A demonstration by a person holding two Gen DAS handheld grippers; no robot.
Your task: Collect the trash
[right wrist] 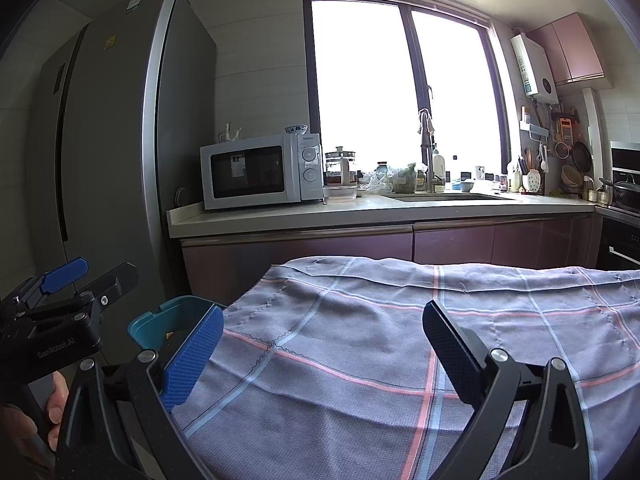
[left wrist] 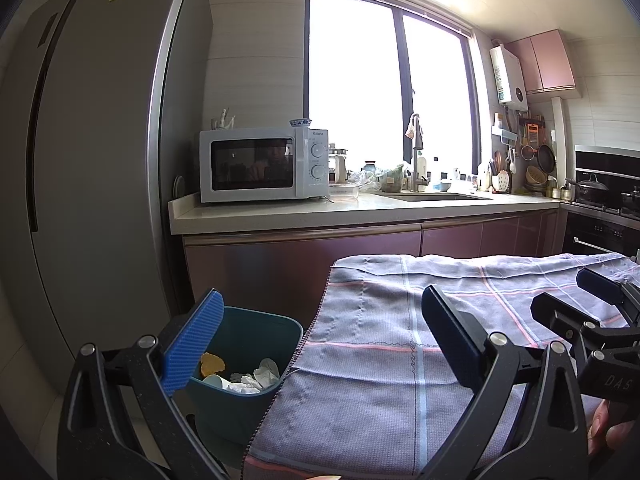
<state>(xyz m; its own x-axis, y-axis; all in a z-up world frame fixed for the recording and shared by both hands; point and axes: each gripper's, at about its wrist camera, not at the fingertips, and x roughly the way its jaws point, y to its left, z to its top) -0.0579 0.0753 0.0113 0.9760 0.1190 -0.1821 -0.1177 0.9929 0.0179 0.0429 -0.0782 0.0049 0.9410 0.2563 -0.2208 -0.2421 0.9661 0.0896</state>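
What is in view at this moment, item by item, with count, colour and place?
Bin: one, teal, on the floor at the table's left edge.
Trash in bin: white crumpled paper, a yellow-orange scrap, a pale cup.
Cloth: one, grey with pink and blue stripes, covering the table; nothing lies on it.
Microwave: one, white, left end of the counter.
Bowl: one, blue and white, on the microwave.
Fridge: one, grey, far left.
Sink with faucet: under the window.
Water heater: one, white, on the right wall.
Left gripper: open, holding nothing.
Right gripper: open, holding nothing.
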